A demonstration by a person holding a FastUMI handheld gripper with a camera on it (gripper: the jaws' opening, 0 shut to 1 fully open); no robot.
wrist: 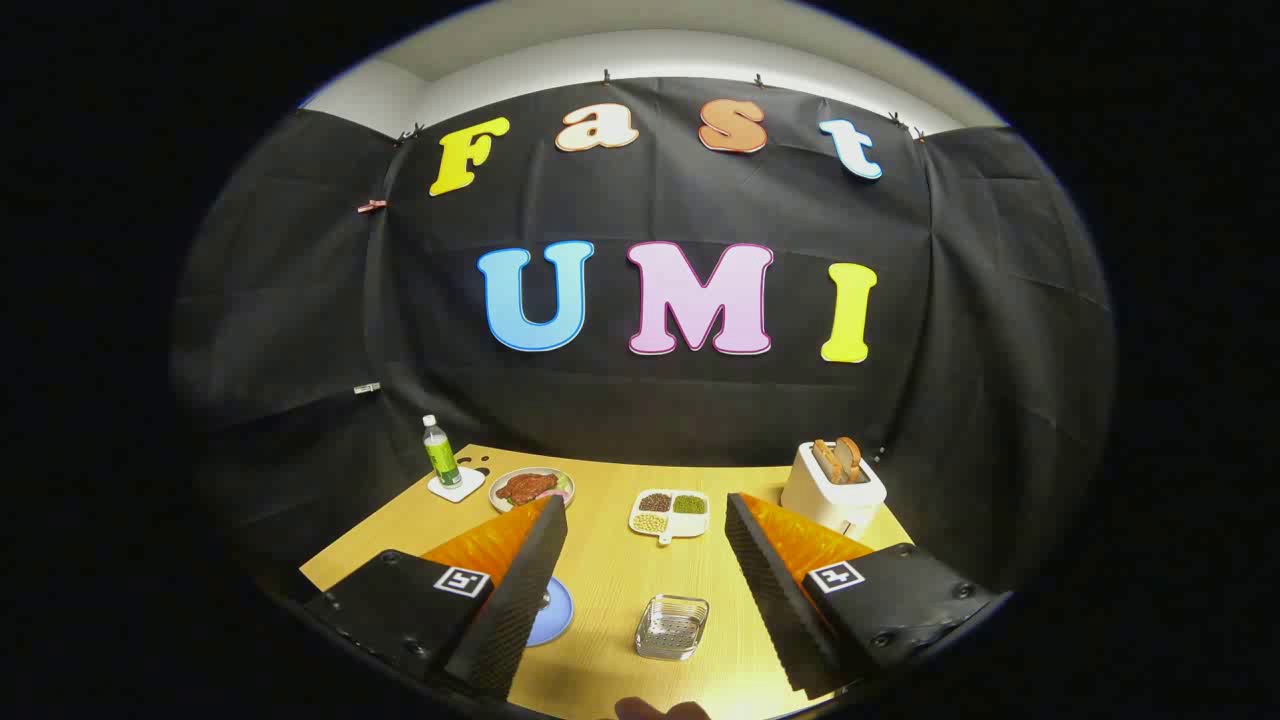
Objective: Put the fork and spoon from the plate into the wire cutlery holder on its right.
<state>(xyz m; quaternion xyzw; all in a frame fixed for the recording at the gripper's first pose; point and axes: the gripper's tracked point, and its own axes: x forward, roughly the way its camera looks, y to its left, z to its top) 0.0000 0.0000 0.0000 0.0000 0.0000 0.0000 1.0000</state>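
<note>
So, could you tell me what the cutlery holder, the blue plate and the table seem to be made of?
The cutlery holder, between the open gripper fingers, looks like shiny metal wire or mesh: silvery and see-through. The blue plate, partly hidden behind the left finger, has a smooth, even surface, plastic or glazed ceramic; I cannot tell which. The table looks like pale wood or laminate, with faint grain.

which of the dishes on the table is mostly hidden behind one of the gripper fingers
The blue plate; the left finger covers most of it. The steak plate and divided dish lie in plain sight beyond the open gripper.
</note>
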